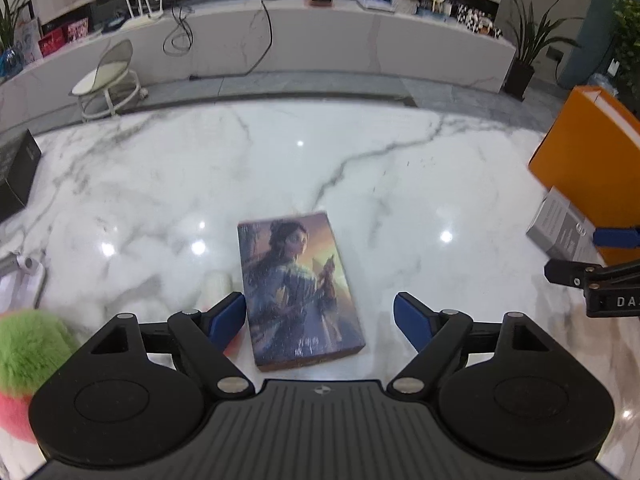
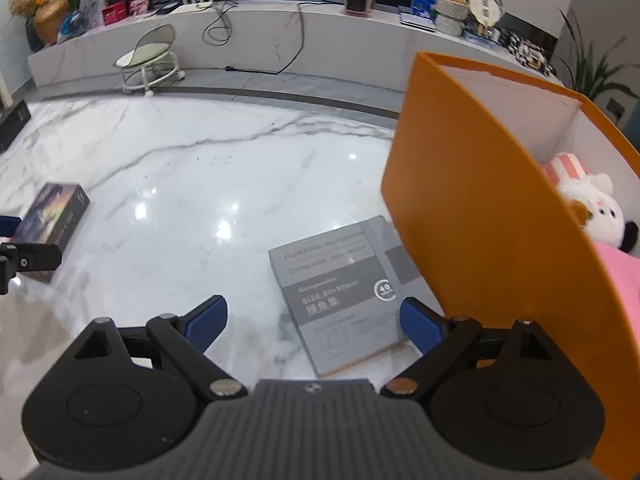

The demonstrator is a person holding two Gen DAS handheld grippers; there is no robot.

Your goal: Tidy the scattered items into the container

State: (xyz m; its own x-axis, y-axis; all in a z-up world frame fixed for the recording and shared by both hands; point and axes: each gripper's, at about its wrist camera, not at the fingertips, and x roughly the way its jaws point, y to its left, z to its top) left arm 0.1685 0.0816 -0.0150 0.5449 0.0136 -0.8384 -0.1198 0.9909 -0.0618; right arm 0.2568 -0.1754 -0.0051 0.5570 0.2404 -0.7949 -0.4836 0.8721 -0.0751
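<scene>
Left wrist view: left gripper (image 1: 319, 316) spread wide over the picture box (image 1: 301, 288), pads clear. Right gripper (image 2: 313, 320) gapes empty above the grey pad (image 2: 340, 292), beside the orange container (image 2: 480, 216).

On the grey book (image 2: 344, 296) by my right fingers I read "PAINTING" at the top, then "SIZE: 80×80mm", three big Chinese signs, and "40" in a round mark. On my other gripper's black arm (image 1: 616, 300) I read "DA".
</scene>
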